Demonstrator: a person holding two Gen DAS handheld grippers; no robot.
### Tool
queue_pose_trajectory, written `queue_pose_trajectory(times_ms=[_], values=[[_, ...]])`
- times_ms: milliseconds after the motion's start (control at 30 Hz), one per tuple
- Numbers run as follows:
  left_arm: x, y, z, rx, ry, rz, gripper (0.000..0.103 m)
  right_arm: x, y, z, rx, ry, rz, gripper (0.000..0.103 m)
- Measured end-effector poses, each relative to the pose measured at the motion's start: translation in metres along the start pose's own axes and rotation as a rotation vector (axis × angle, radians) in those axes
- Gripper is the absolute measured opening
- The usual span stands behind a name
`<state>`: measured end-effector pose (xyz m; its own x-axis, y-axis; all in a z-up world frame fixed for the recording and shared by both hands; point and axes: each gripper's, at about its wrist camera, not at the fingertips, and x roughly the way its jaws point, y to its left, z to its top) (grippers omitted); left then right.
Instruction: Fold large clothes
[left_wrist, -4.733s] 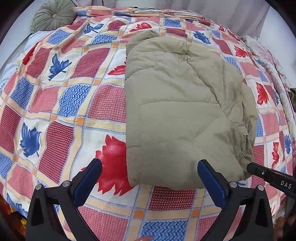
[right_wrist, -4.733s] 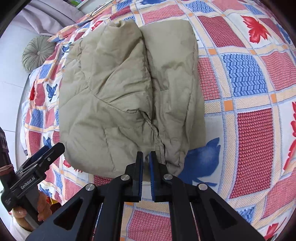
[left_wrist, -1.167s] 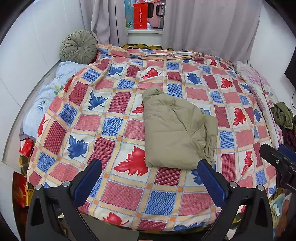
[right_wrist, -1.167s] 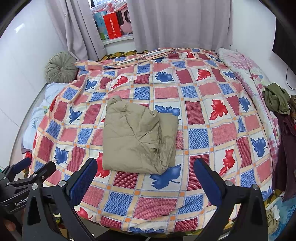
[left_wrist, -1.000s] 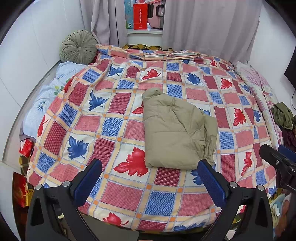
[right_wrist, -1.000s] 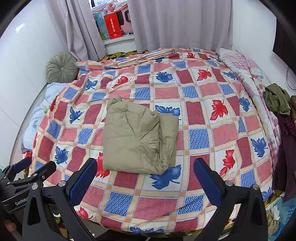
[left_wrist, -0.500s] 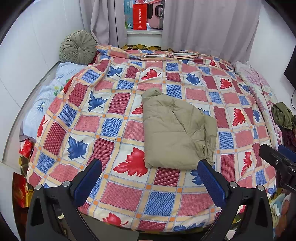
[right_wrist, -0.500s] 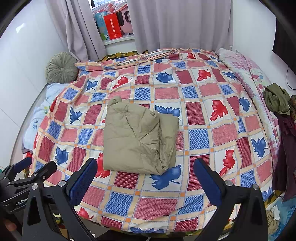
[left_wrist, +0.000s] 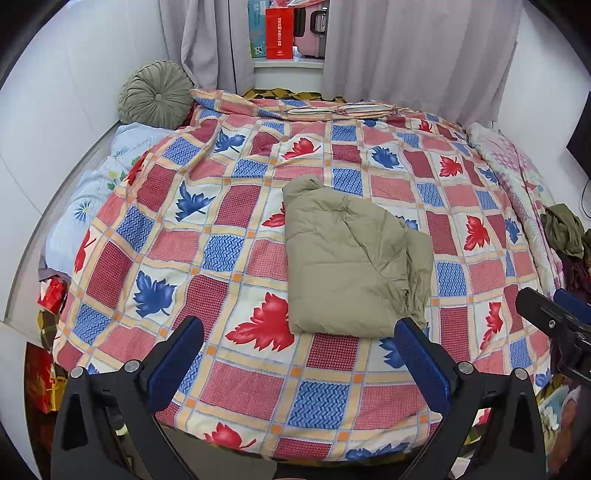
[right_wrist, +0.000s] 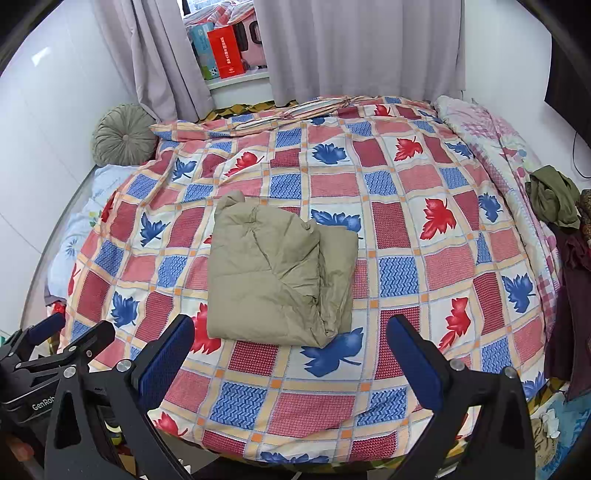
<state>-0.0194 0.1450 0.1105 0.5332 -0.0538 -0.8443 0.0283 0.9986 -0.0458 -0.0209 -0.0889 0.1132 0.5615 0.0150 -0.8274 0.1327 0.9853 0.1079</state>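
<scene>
Probably a home bedroom: quilted bed (left_wrist: 236, 258), round cushion (left_wrist: 157, 94), curtains (right_wrist: 362, 48).

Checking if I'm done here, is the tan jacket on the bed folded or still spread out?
Folded. The jacket lies as a compact layered rectangle on the quilt, with doubled edges stacked along its right side. Both tools are open and off it.

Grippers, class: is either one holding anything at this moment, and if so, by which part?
Nothing is held. The left gripper and right gripper are both open, short of the folded khaki jacket lying on the bed.
</scene>
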Motion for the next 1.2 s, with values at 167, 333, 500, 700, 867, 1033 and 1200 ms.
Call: queue_pose_trajectory(times_ms=[167, 333, 500, 700, 867, 1033, 1200], values=[[0.0009, 0.0003, -0.0002, 0.001, 0.001, -0.001, 0.103, -0.0004, 0.0006, 0.0001, 0.001, 0.0, -0.001, 0.103], [0.0009, 0.0006, -0.0004, 0.0, 0.001, -0.001, 0.103, 0.0, -0.0001, -0.0003, 0.001, 0.0, 0.0, 0.103], [0.0002, 0.0013, -0.0003, -0.003, 0.001, 0.002, 0.103, 0.0, 0.0001, 0.0001, 0.001, 0.0, 0.0, 0.103], [0.0006, -0.0002, 0.0019, -0.004, 0.002, 0.002, 0.103, 0.0003, -0.0003, 0.0006, -0.001, 0.0, 0.001, 0.103], [0.0003, 0.0001, 0.0025, -0.006, 0.001, 0.005, 0.103, 0.0001, 0.0003, 0.0001, 0.0, 0.0, 0.001, 0.103], [-0.001, 0.0006, 0.0032, -0.016, -0.008, 0.02, 0.103, -0.0002, 0.0012, -0.0004, 0.002, 0.001, 0.001, 0.103], [-0.0009, -0.0021, 0.001, -0.014, -0.02, 0.024, 0.103, -0.0002, 0.0014, -0.0004, 0.005, 0.003, 0.001, 0.103]])
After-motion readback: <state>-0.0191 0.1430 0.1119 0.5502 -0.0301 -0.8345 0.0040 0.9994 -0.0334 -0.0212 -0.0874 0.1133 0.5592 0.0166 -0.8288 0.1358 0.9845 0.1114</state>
